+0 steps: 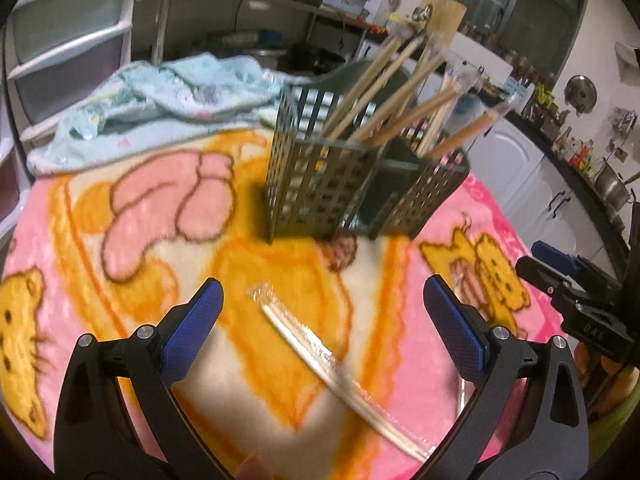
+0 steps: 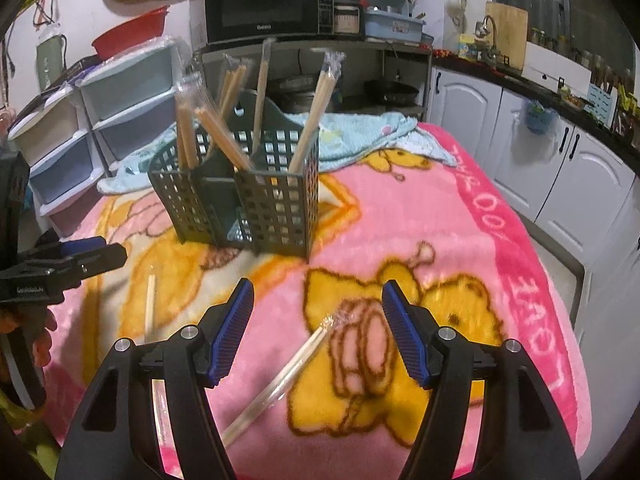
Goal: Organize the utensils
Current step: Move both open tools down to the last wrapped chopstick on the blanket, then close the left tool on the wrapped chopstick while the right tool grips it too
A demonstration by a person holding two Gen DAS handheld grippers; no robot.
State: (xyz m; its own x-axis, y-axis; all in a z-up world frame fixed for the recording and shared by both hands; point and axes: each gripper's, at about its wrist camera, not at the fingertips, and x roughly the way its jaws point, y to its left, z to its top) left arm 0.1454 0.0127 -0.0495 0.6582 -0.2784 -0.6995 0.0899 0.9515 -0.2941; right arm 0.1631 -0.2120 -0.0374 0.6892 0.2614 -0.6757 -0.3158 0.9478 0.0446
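Spread left tongs [image 1: 322, 294] hover above wrapped chopsticks [image 1: 320, 348] near the holder [image 1: 320, 184].

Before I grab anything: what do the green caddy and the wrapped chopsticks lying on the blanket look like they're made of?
The dark green grid-walled utensil caddy looks like moulded plastic: matte, with uniform square holes and thin stiff walls. The pale chopstick pair in a clear wrapper looks like light wood or bamboo; its sleeve is glossy, crinkled thin plastic film gathered at the tip. The pink and orange cartoon-print blanket beneath looks like soft fleece with a fuzzy nap.

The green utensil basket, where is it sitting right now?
The green basket stands upright on the pink blanket, ahead of both open grippers, with the light blue cloth bunched behind it.
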